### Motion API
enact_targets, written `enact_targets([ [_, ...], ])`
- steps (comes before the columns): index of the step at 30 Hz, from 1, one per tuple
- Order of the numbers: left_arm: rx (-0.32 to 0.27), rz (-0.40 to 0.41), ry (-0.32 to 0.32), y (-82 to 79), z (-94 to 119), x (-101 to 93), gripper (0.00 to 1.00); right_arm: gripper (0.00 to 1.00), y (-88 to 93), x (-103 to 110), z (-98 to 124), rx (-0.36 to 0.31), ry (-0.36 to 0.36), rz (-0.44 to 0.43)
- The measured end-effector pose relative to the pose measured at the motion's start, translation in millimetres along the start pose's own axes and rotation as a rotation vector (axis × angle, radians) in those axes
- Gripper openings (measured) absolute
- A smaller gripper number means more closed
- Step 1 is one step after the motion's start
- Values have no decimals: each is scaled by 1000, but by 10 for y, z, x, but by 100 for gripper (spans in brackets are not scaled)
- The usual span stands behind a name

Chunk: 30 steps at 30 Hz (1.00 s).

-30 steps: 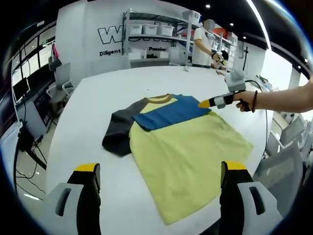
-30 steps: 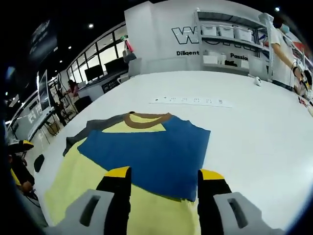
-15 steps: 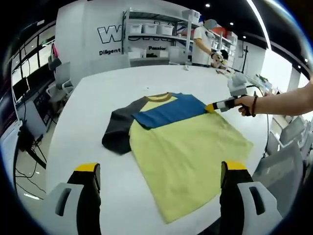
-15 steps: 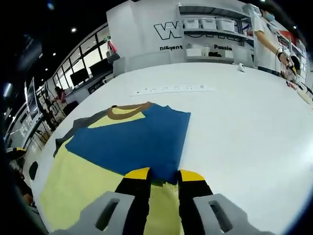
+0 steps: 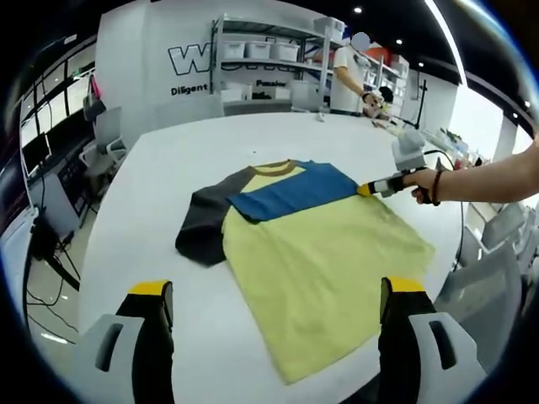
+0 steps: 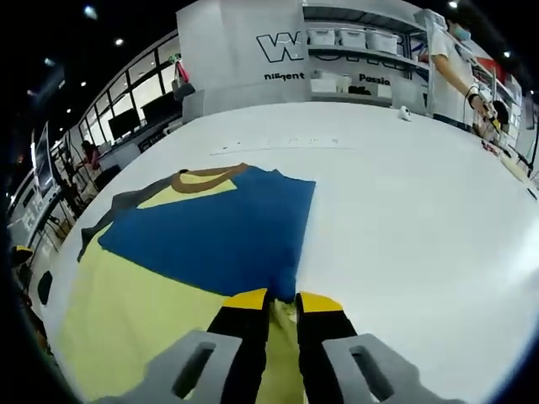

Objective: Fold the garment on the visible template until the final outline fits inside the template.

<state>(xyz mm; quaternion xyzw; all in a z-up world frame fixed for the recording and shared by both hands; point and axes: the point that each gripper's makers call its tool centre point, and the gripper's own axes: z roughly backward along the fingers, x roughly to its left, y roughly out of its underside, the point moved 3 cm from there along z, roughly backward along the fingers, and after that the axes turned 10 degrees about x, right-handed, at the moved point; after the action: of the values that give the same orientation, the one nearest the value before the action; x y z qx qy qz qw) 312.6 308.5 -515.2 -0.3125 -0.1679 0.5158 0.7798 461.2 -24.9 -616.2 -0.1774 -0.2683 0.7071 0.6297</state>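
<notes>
A T-shirt lies flat on the white table (image 5: 152, 185). It has a yellow body (image 5: 324, 261), a dark grey sleeve (image 5: 202, 223) and a blue part (image 5: 290, 192) folded over its chest below the brown collar (image 5: 276, 170). My left gripper (image 5: 276, 286) hovers at the near table edge with its jaws wide open and nothing between them. A hand holds my right gripper (image 5: 368, 188) at the blue fold's right corner. In the right gripper view, the right gripper (image 6: 282, 300) is shut on the near corner of the blue fold (image 6: 219, 231), over the yellow body (image 6: 126, 311).
A pale strip (image 6: 269, 143) lies on the table beyond the collar. Shelves with white bins (image 5: 261, 63) and a standing person (image 5: 347, 76) are at the far end. Office chairs (image 5: 105, 139) stand left of the table, another at the right (image 5: 488, 286).
The right gripper's jaws went from open above the blue fold to shut on its near corner, drawing back toward the shirt's right edge. The left gripper stayed still and open.
</notes>
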Motion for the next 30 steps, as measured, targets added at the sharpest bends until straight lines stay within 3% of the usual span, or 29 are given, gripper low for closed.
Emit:
enact_targets([
  [4,-5,6,-2,0,20,15,99,0,-10,8,-7,10,4,77],
  [8,2,9,-6,17,22,26,99,0,-27,-43,-22,17,2,78],
  [12,6,9,-6,23,13,18,99,0,-39,-118,-16,36,28,146],
  [30,19,15,-5,28,-65,34,99,0,-96,-684,8,54,79,127],
])
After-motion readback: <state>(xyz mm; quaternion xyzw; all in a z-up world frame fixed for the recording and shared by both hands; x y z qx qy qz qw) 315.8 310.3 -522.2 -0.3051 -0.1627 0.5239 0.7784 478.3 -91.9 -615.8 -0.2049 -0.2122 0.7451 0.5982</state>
